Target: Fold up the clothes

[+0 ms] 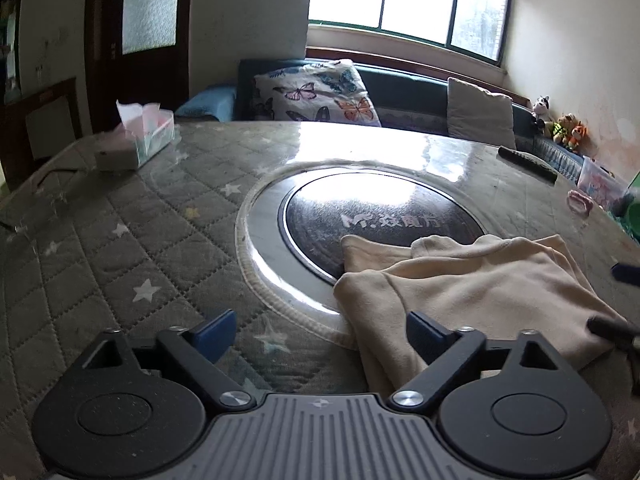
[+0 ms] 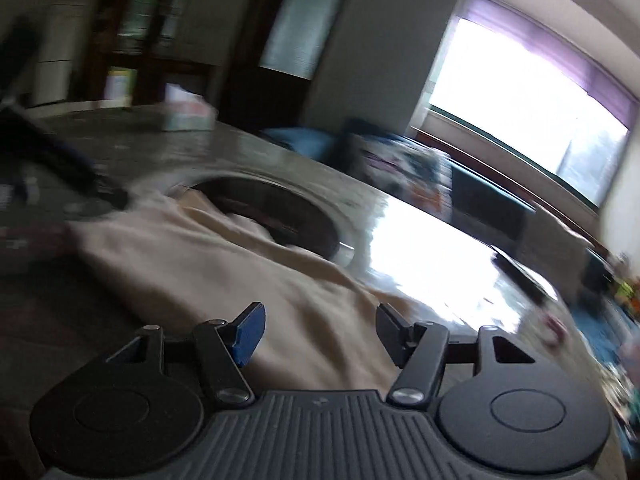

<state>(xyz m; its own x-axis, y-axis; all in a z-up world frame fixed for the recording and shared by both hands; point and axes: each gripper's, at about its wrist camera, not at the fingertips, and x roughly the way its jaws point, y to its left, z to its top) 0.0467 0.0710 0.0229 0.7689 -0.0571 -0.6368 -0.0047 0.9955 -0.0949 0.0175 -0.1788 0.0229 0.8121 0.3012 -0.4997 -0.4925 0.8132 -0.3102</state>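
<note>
Cream garment [image 1: 472, 280] lies folded in a rough rectangle on the table, ahead and to the right of the left gripper [image 1: 320, 336]; one sleeve or flap reaches forward onto the dark round inset [image 1: 360, 208] at the table's middle. Near edge of the cloth runs under the left gripper's right-hand finger; whether it touches, cannot tell

Left gripper: jaws spread wide, nothing between them, hovering low over the quilted star-print table cover [image 1: 120, 240]

Right gripper [image 2: 318, 332]: jaws also spread, empty, held directly over the near part of the garment [image 2: 224, 264]. View tilted and motion-blurred; contact with cloth cannot be told. The other tool shows as a dark blur at far left [image 2: 60, 160]

Further out from the left gripper: tissue box [image 1: 148, 136] far ahead left; black remote [image 1: 528, 164] far ahead right; pink ring-shaped item [image 1: 578, 202] near the right rim. Beyond the table, butterfly cushion [image 1: 316, 96], grey cushion [image 1: 480, 114], soft toys [image 1: 560, 126] along a bench under a bright window [image 1: 404, 0]
</note>
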